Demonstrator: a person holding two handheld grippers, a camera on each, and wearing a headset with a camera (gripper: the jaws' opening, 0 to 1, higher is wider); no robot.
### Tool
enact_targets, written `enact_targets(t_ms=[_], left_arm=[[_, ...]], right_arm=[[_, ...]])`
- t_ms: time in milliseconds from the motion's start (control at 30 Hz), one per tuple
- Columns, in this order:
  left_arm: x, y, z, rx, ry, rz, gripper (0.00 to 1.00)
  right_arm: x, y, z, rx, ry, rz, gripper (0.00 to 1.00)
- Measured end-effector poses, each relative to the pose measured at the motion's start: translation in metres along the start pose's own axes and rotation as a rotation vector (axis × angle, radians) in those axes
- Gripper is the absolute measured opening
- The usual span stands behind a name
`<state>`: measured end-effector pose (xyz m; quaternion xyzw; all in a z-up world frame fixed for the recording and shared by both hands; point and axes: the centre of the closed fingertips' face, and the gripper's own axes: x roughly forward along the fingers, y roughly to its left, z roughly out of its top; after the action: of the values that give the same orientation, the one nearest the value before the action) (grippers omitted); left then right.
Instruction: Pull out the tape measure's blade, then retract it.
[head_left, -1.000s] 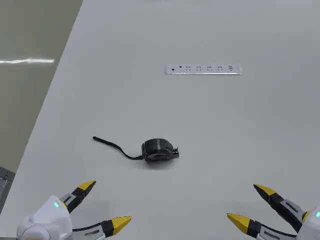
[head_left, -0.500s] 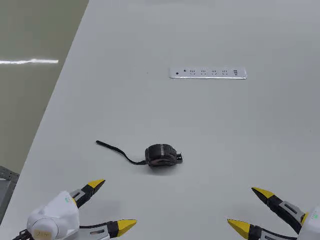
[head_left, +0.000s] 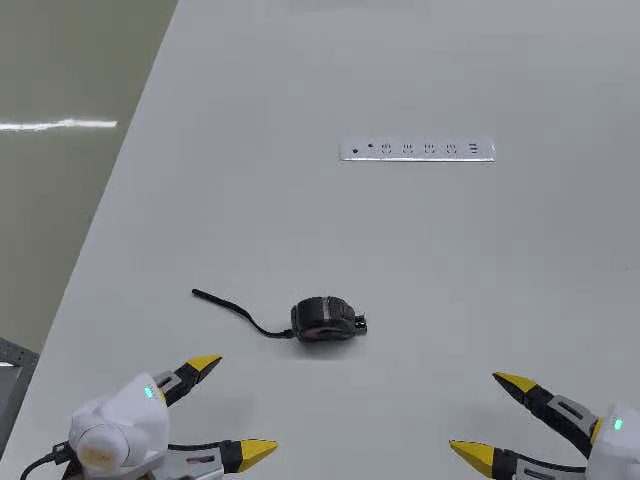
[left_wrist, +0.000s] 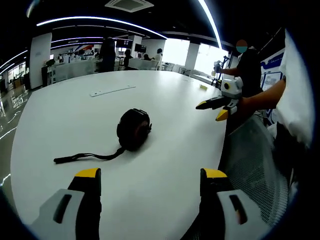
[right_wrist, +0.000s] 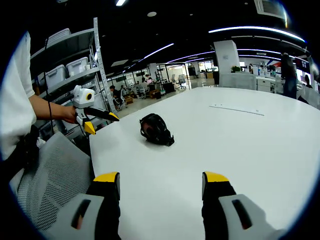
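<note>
The yellow-tipped jaws of the left gripper (head_left: 232, 407) are spread wide, with nothing held between them. Those of the right gripper (head_left: 488, 415) are likewise parted wide and empty. Both grippers are held over the white tabletop (head_left: 500, 260) on the near side of the black round-cased tape measure (head_left: 323, 320), one to either side and well apart from it. In the head view both gripper bodies are cut off by the lower edge. The tape measure rests on the tabletop, and its thin black wrist strap (head_left: 225, 303) trails to its left. The blade tip at its right end is too small to be made out. Bare surface is seen all round the tape measure, and the table's left edge runs well beyond the strap. A flat white power strip (head_left: 416, 150) lies far behind the tape measure.
</note>
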<state>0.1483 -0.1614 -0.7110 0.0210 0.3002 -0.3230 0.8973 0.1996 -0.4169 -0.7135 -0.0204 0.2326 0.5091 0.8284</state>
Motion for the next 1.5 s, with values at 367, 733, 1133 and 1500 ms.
enact_targets(t_ms=[367,733,1133,1500], left_arm=[[0.016,0.009,0.006,0.040,0.024,-0.038,0.78],[0.032,0.016,0.009,0.083,0.046,-0.075,0.76],[0.052,0.022,0.012,0.115,0.070,-0.112,0.73],[0.065,0.027,0.018,0.136,0.084,-0.129,0.70]], right_arm=[[0.014,0.001,0.002,-0.030,0.001,0.053,0.67],[0.026,0.000,0.006,-0.030,-0.006,0.091,0.67],[0.036,-0.009,0.011,-0.037,-0.003,0.112,0.67],[0.046,-0.011,0.011,-0.049,0.010,0.132,0.66]])
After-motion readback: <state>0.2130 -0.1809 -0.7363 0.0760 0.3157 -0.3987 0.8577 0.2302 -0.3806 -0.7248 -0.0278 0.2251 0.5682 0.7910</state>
